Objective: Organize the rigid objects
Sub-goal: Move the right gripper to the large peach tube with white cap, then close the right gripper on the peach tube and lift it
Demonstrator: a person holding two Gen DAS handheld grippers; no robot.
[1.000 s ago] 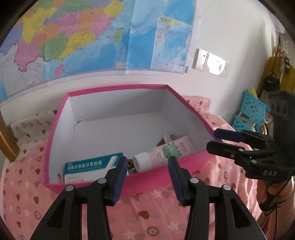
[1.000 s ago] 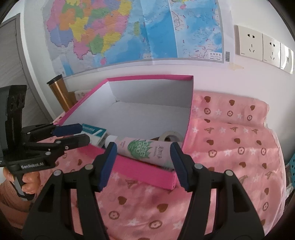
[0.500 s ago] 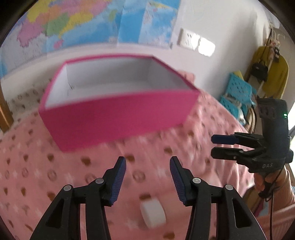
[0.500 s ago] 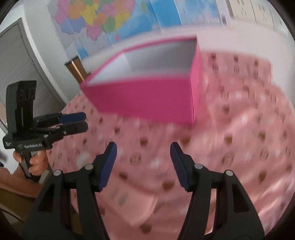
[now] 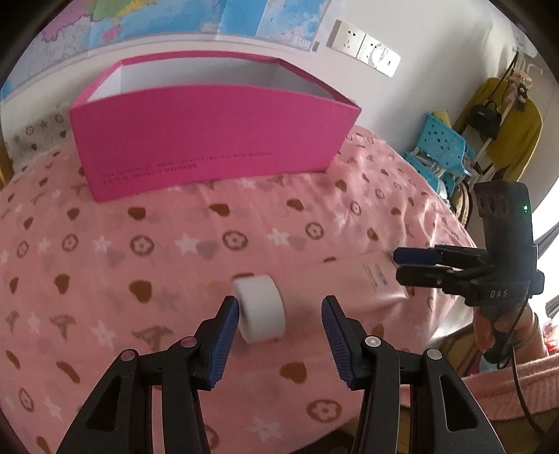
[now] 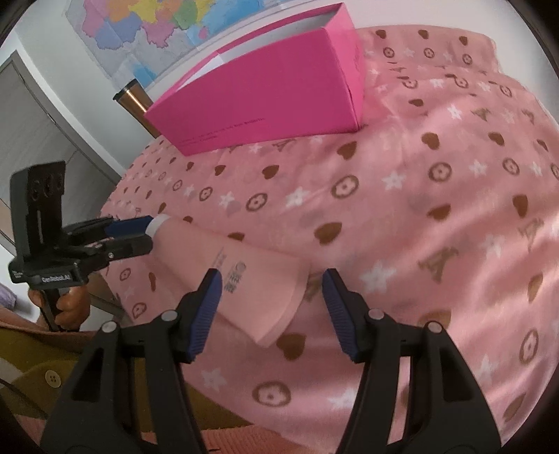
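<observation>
Pink fabric printed with brown hearts, flowers and white stars (image 5: pixel 146 265) covers the whole surface in both wrist views. At its far side stands an open magenta box (image 5: pixel 209 139) with white inner walls, below a wall map (image 5: pixel 244 14) and white wall sockets (image 5: pixel 367 45). A blue perforated basket (image 5: pixel 443 146) sits off to the right.

Nearer, a pale pink tube (image 6: pixel 251 279) lies flat on the fabric, its white cap (image 6: pixel 157 223) beside the tips of the left gripper (image 5: pixel 279 314). The right gripper (image 6: pixel 272 286) hangs over the tube's wide flat end, jaws spread and not touching it.

Smallest is a white roll of tape (image 5: pixel 260 309), blurred, resting on the fabric. The left gripper's jaws are spread around it; the roll sits against the left pad, clear of the right one.
</observation>
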